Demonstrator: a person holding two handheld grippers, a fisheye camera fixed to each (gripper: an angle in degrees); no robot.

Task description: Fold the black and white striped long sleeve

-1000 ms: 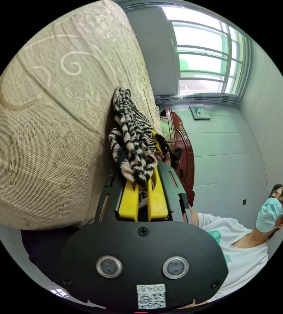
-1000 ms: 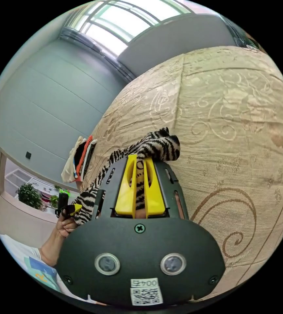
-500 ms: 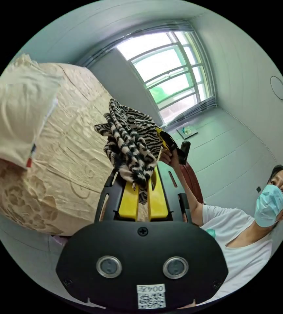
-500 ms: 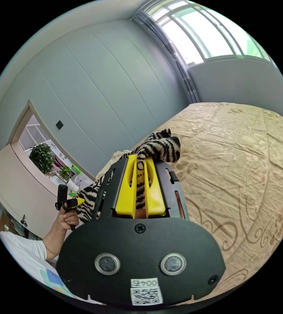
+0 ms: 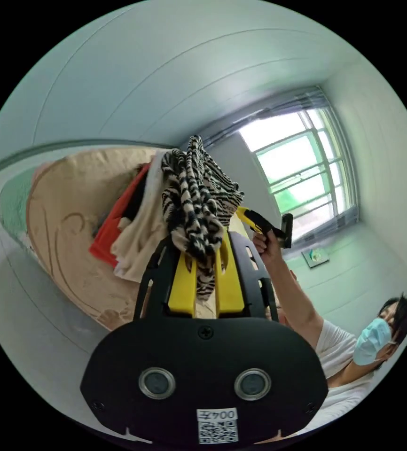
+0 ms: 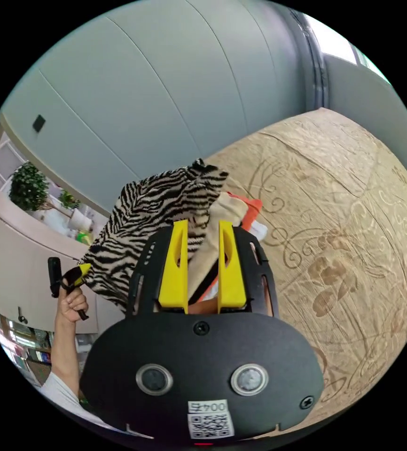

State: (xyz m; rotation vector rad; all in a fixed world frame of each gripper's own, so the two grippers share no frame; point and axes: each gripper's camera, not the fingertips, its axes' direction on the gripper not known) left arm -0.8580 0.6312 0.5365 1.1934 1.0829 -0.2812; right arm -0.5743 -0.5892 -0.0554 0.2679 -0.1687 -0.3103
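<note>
The black and white striped long sleeve hangs bunched from my left gripper, whose yellow jaws are shut on it. In the right gripper view the same garment spreads as a wider sheet, from the left gripper in a raised hand up to the tips of my right gripper. The right gripper's jaws stand apart, with cream cloth showing between them. My right gripper also appears in the left gripper view, held in a hand just beyond the striped cloth.
A pile of red and cream clothes lies on the beige patterned bed right behind the striped garment. A person in a white top stands beside the bed. A window and grey walls lie beyond.
Both views have swung round. The right gripper's jaws have opened and let go of the striped cloth, which now hangs spread out near the clothes pile. The left gripper keeps its hold.
</note>
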